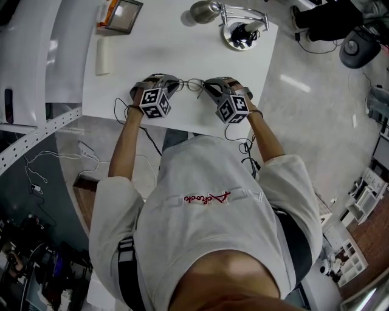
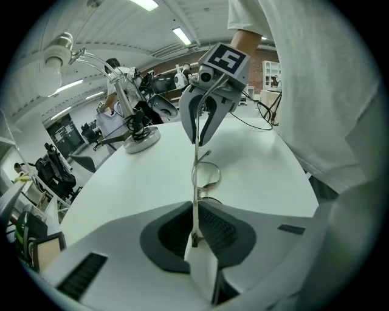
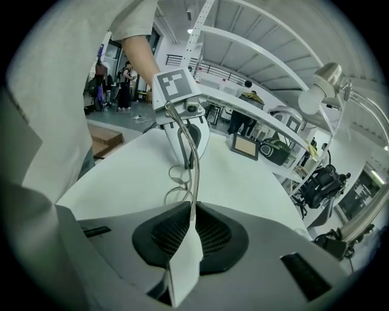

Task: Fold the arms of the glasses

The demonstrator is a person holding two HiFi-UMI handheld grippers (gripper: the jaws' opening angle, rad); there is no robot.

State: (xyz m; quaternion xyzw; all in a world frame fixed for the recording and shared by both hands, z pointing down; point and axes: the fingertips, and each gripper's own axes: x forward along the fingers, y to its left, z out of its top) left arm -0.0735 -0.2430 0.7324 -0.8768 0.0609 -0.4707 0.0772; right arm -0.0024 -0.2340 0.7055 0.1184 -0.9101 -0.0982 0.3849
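Observation:
Thin wire-framed glasses point(image 1: 192, 84) hang just above the white table point(image 1: 182, 54), held between my two grippers. My left gripper point(image 1: 175, 87) is shut on one arm of the glasses; in the left gripper view that arm point(image 2: 195, 200) runs straight out of the closed jaws, past the lenses point(image 2: 206, 176), toward the right gripper point(image 2: 208, 106). My right gripper point(image 1: 208, 88) is shut on the other arm point(image 3: 194, 182). In the right gripper view the lenses point(image 3: 175, 185) sit low near the tabletop, with the left gripper point(image 3: 185, 130) facing me behind them.
A desk lamp point(image 1: 208, 10) and its round base point(image 1: 241, 34) with dark items stand at the table's far right. A small framed box point(image 1: 120, 14) and a white block point(image 1: 103, 56) lie at the far left. The table's near edge point(image 1: 170, 126) is under my wrists, with cables hanging off it.

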